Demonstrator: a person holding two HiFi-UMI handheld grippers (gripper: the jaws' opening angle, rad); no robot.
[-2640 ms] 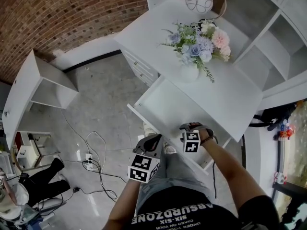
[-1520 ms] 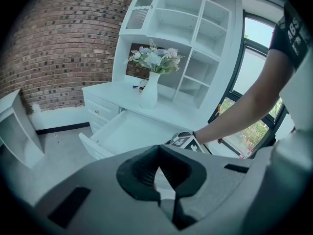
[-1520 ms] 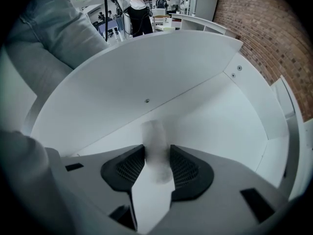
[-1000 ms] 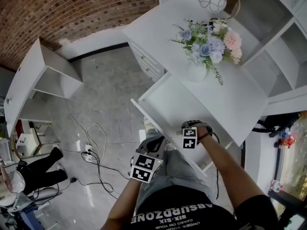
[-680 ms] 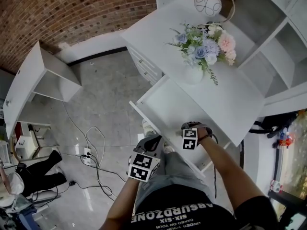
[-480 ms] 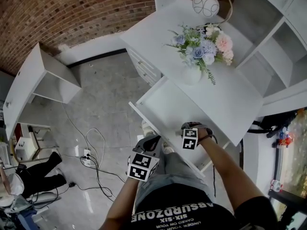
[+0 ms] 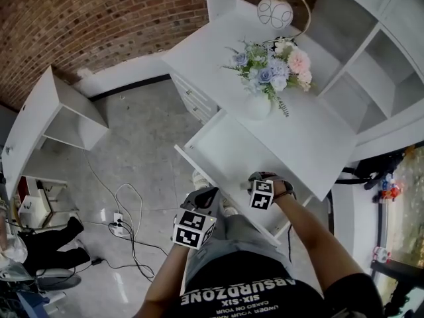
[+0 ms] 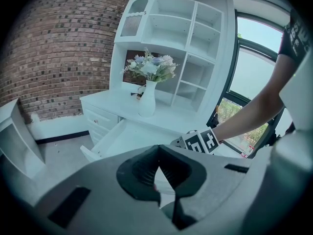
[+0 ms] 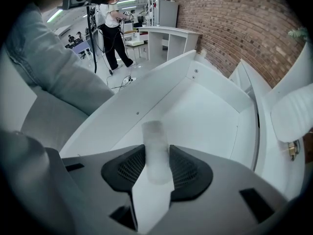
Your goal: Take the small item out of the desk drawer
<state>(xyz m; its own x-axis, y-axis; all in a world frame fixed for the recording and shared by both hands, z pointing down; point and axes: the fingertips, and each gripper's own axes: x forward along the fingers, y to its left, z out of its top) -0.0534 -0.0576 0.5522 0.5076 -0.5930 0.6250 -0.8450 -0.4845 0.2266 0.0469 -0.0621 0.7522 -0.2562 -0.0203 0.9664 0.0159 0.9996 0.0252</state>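
While left tool hangs closed, right tool grips item — near drawer front edge.

White desk w/ flower vase & globe lamp on top; drawer open

The room is bright and even. Daylight comes in through the big window at three o'clock in the left gripper view. The white desk shines almost too bright in the head view. Both gripper views bend like a fishbowl, with dark round corners. The small clear item close to the right camera looks fuzzy.
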